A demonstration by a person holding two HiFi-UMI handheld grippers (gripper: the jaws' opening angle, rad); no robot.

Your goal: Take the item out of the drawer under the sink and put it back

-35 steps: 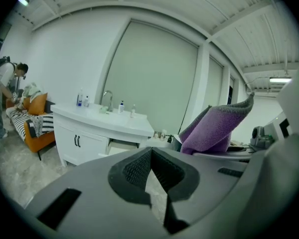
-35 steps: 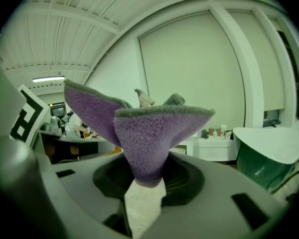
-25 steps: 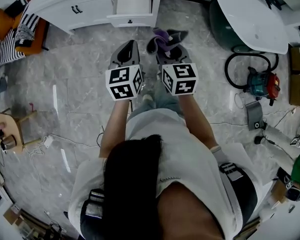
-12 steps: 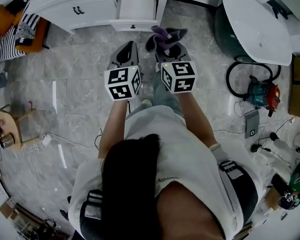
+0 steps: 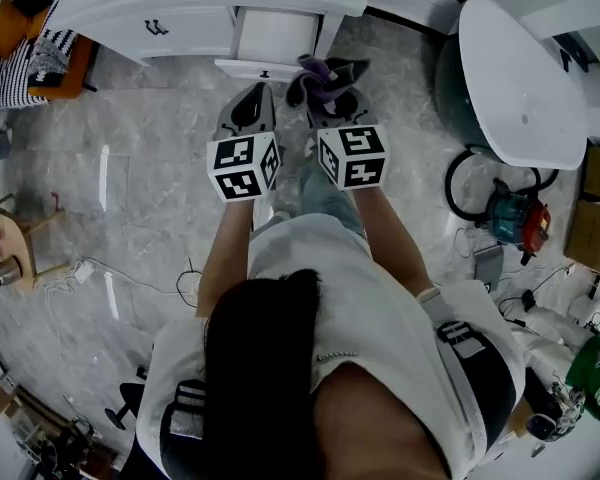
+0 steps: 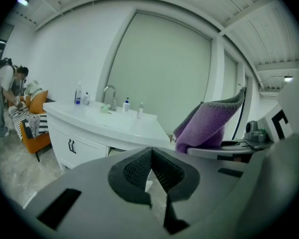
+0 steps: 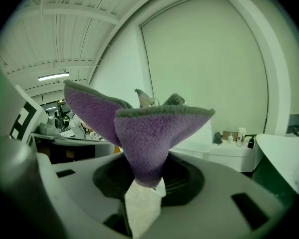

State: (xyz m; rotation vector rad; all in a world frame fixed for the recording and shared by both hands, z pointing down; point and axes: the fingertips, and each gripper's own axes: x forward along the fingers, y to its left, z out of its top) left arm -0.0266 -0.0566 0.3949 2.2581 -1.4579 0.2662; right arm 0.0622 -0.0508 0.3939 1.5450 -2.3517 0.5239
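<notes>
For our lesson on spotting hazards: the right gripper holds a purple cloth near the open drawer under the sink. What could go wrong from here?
1. The right gripper pinches only a narrow fold of the purple cloth. Most of it flares free, so it might slip out onto the floor.
2. Loose flaps could drape over the front of the drawer and jam when it is pushed shut.
</notes>
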